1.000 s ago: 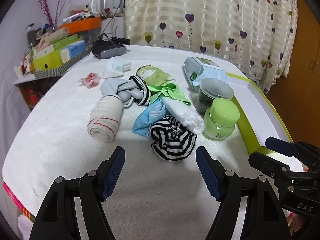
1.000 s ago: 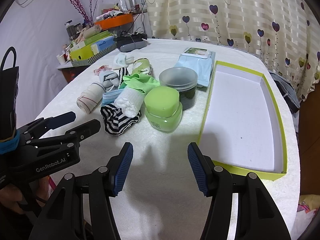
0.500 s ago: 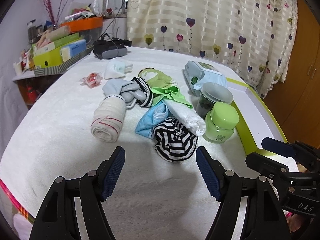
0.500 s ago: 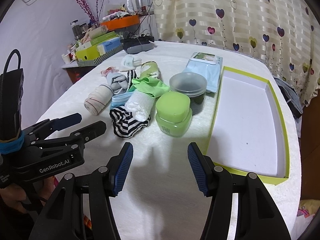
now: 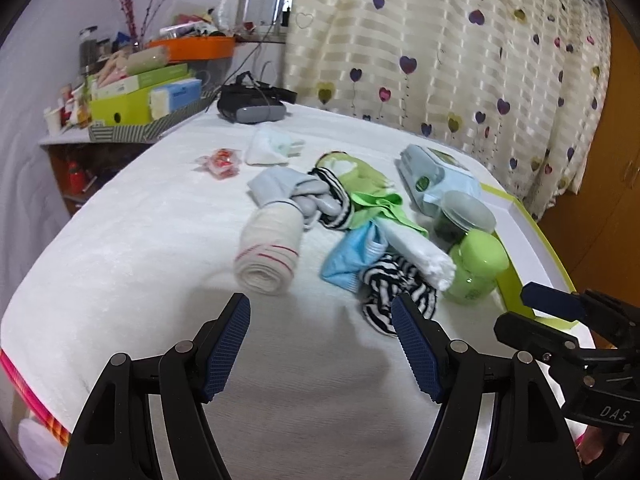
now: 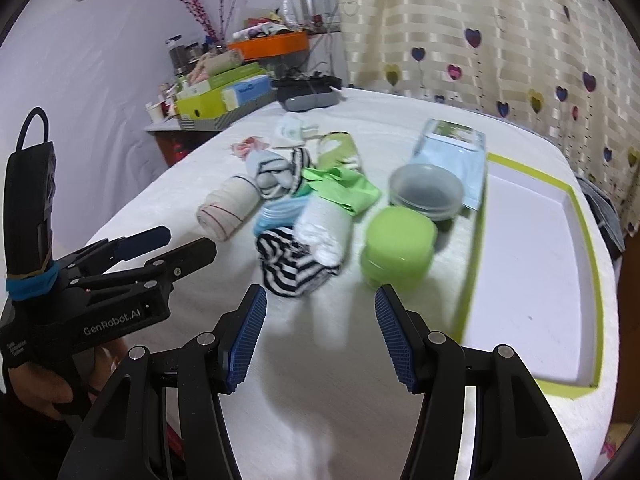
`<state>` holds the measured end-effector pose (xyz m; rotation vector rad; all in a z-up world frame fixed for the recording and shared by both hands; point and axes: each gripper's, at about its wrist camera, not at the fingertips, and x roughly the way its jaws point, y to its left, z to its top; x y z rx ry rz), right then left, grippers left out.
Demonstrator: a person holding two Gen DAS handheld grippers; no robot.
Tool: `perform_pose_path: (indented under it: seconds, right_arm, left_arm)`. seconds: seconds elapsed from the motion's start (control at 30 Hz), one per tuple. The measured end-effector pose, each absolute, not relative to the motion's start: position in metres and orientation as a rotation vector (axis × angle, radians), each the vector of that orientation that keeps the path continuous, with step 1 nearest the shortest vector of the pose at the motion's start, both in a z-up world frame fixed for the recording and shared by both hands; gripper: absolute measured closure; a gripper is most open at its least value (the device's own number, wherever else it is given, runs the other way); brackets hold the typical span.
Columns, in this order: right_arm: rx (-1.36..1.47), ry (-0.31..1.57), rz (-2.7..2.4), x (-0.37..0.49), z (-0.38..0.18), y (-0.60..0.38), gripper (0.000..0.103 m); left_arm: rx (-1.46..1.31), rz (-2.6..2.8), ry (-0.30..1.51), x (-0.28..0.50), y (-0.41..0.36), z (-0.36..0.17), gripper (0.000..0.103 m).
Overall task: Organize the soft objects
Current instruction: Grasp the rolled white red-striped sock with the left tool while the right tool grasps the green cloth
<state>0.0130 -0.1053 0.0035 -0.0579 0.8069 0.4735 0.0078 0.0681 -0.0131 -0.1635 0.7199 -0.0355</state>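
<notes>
A heap of soft things lies mid-table: a rolled cream cloth with red stripes (image 5: 269,254) (image 6: 227,213), a black-and-white striped sock (image 5: 394,300) (image 6: 294,266), a white roll (image 5: 420,254) (image 6: 326,232), a blue cloth (image 5: 352,258), green cloth (image 5: 372,200) (image 6: 342,188) and grey socks (image 5: 288,192). My left gripper (image 5: 320,344) is open, just short of the cream roll and the striped sock. My right gripper (image 6: 320,334) is open and empty, a little before the striped sock. A white tray with a lime rim (image 6: 476,248) (image 5: 508,280) lies at the right.
A lime-lidded jar (image 6: 398,246) (image 5: 476,264) and a grey-lidded tub (image 6: 426,192) stand beside the tray, a wipes pack (image 6: 452,156) behind them. A small white sock (image 5: 272,146), a red wrapper (image 5: 220,160) and a grey device (image 5: 252,106) lie farther back. A cluttered shelf (image 5: 132,100) stands at left.
Both grippers have moved forward toward the heap, which now looks larger in both views. Jaws stay open; nothing on the table has shifted.
</notes>
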Motion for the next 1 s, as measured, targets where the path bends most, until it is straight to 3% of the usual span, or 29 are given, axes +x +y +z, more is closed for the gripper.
perform_pose_path:
  seconds: [0.7,0.87,1.0]
  right_arm:
    - [-0.097,0.793,0.494,0.055,0.003,-0.069,0.046]
    - [-0.115,0.803,0.497,0.064,0.001,-0.063,0.053]
    - [-0.135,0.796,0.490,0.075,0.005,-0.059,0.053]
  left_arm:
    - [-0.201,-0.028,0.756,0.073,0.111,-0.034,0.029]
    - [-0.223,-0.034,0.784,0.086,0.116,-0.043,0.030]
    - [-0.250,-0.064,0.793,0.089,0.119,-0.047,0.048]
